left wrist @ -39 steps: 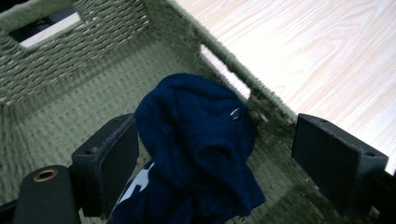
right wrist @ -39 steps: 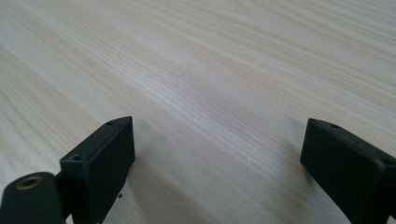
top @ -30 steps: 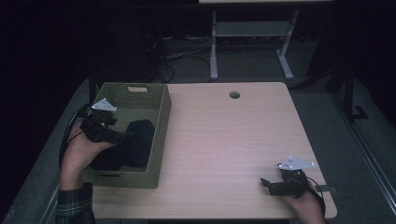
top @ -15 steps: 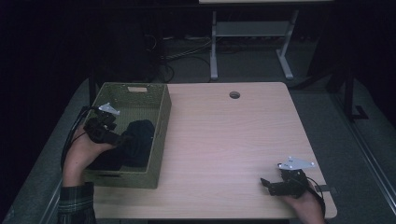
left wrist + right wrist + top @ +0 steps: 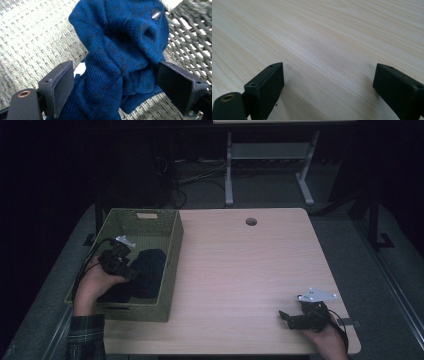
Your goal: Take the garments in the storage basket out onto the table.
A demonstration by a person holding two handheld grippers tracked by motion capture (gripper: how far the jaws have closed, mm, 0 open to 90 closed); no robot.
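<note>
The blue knitted garment (image 5: 120,62) is lying bunched between the left tool's (image 5: 116,85) spread jaws inside the woven basket (image 5: 32,37).

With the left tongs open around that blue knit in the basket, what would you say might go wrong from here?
1. The left tongs straddle a thick bunched fold of the blue knit garment; closing may catch only part, so the rest drags or slips out.
2. The woven basket wall is close; lifting the garment could snag the weave or tip the basket.
3. The button may catch the weave.
</note>
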